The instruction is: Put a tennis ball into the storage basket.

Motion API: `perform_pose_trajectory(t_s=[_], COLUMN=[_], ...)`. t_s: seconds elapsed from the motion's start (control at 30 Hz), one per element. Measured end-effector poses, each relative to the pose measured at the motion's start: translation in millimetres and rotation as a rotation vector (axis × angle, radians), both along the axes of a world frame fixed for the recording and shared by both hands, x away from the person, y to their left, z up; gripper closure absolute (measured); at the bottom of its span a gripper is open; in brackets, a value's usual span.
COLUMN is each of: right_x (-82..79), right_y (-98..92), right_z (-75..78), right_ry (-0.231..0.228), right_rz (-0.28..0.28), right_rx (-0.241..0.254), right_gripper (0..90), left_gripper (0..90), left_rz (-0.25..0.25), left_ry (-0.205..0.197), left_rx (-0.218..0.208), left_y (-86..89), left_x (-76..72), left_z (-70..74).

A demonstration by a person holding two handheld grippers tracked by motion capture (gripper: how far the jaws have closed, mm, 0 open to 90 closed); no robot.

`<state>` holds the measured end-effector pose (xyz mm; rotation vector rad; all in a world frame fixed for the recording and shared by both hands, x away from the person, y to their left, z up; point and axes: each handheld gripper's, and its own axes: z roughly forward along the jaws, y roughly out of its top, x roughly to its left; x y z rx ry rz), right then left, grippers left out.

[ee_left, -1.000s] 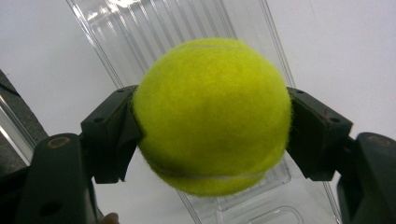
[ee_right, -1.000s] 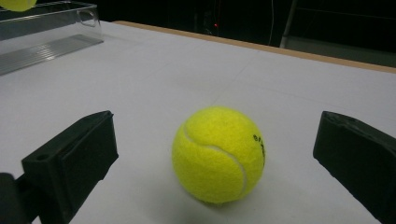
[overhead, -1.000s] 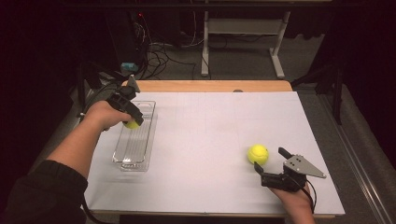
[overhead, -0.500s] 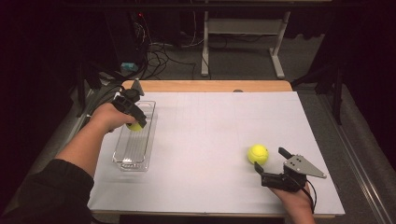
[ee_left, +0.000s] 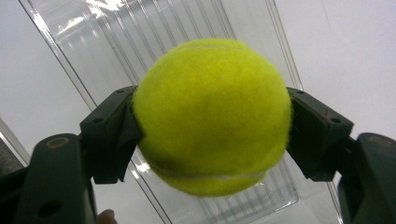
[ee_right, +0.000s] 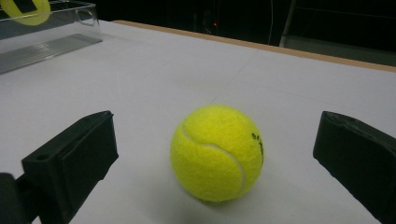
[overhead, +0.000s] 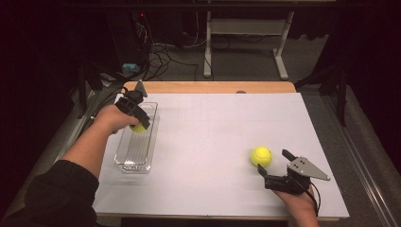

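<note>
On a white table (overhead: 208,156) in a dark room, the left gripper (overhead: 135,113) is clamping a ball (ee_left: 212,116) over a clear tray (overhead: 130,163) while the right gripper (overhead: 276,165) is gaping behind a second ball (overhead: 261,156).

I see my left gripper (ee_left: 212,133) clamped on a yellow tennis ball (ee_left: 212,114), pads pressing at nine and three o'clock. Behind it, a clear plastic tray (ee_left: 116,42) runs from eleven toward five o'clock on the white table (ee_left: 355,51).

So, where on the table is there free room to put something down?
The widest bare patch of the white table lies between the clear tray and the loose tennis ball, reaching the far wooden edge. It is crowded at the tray, where the left tool holds a tennis ball, and around the open right tool.
</note>
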<state>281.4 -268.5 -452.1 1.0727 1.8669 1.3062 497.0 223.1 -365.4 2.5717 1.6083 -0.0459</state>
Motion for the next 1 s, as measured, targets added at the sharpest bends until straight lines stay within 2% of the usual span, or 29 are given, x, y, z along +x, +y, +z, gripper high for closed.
perform_pose_trajectory(t_s=[0.2,0.27,0.3,0.37,0.43,0.67,0.87,1.0], right_x=[0.0,0.0,0.0,0.0,0.0,-0.2,0.0,-0.2], right_y=[-0.3,-0.4,-0.3,-0.3,-0.1,0.1,0.3,0.2], right_z=[0.0,0.1,0.1,0.1,0.2,0.4,0.1,0.4], right_ry=[0.0,-0.002,-0.002,-0.002,-0.002,-0.003,-0.002,-0.003], right_rz=[-0.001,0.001,0.001,0.0,0.001,0.0,0.002,0.0], right_rx=[0.001,0.002,0.003,0.004,0.003,0.0,-0.002,0.0], right_gripper=[0.0,0.0,0.0,0.0,0.0,0.0,0.0,0.0], left_gripper=[25.4,15.0,13.9,3.6,1.2,0.7,0.7,0.7], left_rz=[-0.001,0.015,0.017,0.015,0.016,0.014,0.013,-0.003], left_ry=[-0.018,-0.034,-0.041,-0.04,-0.037,-0.04,-0.04,-0.035], left_rx=[0.004,-0.016,-0.021,-0.013,-0.004,-0.009,0.005,0.004], left_y=[-0.6,0.7,1.0,0.3,-0.1,-1.2,-3.1,-5.1], left_x=[-0.1,-0.1,-0.5,-1.4,-2.5,-5.8,-8.0,-10.2], left_z=[1.5,5.6,7.5,9.7,10.9,13.8,14.9,15.8])
